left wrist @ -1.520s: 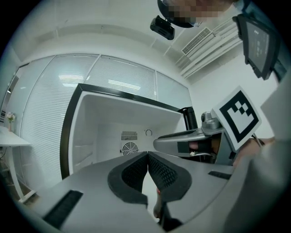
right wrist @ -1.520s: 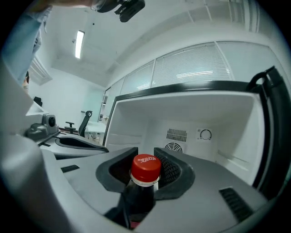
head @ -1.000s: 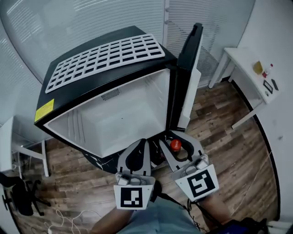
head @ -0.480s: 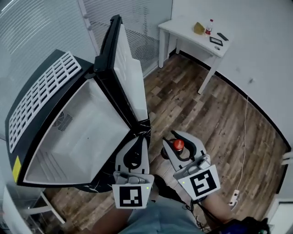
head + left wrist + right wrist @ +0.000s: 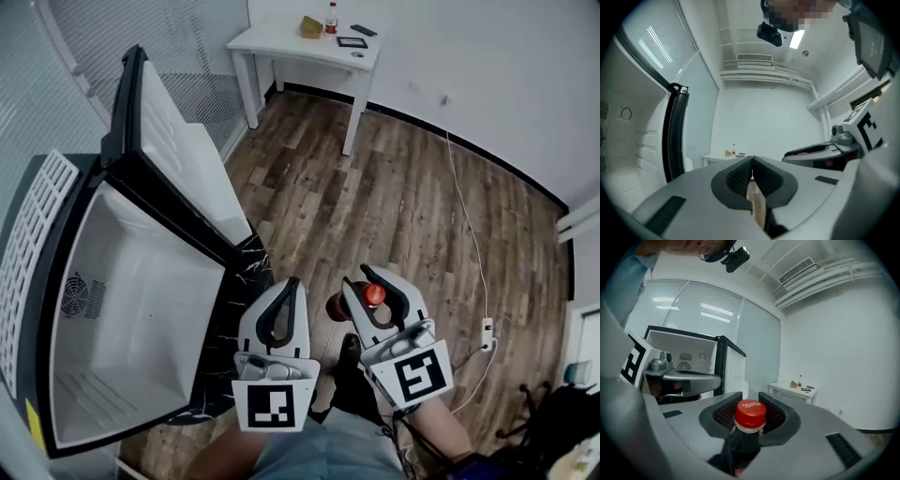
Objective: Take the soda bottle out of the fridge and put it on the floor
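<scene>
Soda bottle [image 5: 749, 420] hangs by its neck, clamped between my right gripper's [image 5: 749, 404] fingers [image 5: 775, 414]; my left gripper's [image 5: 751, 161] fingers [image 5: 738, 178] are pressed together, empty.

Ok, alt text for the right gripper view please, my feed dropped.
The right gripper clamps a dark soda bottle with a red cap by the neck. Behind it stand the open fridge at left and a white table farther back at right.

Soda bottle [image 5: 749, 417]: dark cola, red cap, hanging upright with its neck sitting between right gripper [image 5: 364, 279] jaws, above the wood floor [image 5: 403, 206], just outside the fridge [image 5: 141, 281]. Fridge door is standing wide open.
</scene>
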A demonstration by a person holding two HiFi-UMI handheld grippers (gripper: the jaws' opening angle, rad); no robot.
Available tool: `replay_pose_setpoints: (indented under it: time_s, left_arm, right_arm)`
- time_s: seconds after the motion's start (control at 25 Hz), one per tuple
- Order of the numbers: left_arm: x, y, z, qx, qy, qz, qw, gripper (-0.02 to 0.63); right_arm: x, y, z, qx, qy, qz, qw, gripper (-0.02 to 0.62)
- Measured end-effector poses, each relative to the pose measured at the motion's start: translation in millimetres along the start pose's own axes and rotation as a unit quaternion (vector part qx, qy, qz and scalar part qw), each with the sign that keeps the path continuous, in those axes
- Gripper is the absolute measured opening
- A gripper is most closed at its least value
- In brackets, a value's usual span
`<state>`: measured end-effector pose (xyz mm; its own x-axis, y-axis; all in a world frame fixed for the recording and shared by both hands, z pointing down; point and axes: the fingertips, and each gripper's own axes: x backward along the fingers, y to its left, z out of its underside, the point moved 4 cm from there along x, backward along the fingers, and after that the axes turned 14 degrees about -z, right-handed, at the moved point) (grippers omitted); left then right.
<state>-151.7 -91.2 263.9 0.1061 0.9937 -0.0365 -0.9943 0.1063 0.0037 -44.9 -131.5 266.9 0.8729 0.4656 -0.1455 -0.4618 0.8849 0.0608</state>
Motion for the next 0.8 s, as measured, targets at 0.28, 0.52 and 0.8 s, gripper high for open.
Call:
replay_pose_setpoints:
  time_s: [0.28, 0.52, 0.8]
  left_arm:
    - [-7, -56, 30, -0.008, 0.027, 0.080, 0.9964, 0.017]
    - [-5, -114, 53, 0.007, 0.042, 0.132, 0.9903, 0.017]
    - [-11, -174, 86, -0.014, 0.048, 0.172, 0.9838, 0.017]
  right_arm:
    - [52, -15, 33, -0.028, 0.000, 0.074, 0.997, 0.120]
    - [95, -30, 73, -0.056, 0.015, 0.116, 0.992, 0.120]
    - [143, -50, 125, -0.084, 0.033, 0.149, 0.985, 0.120]
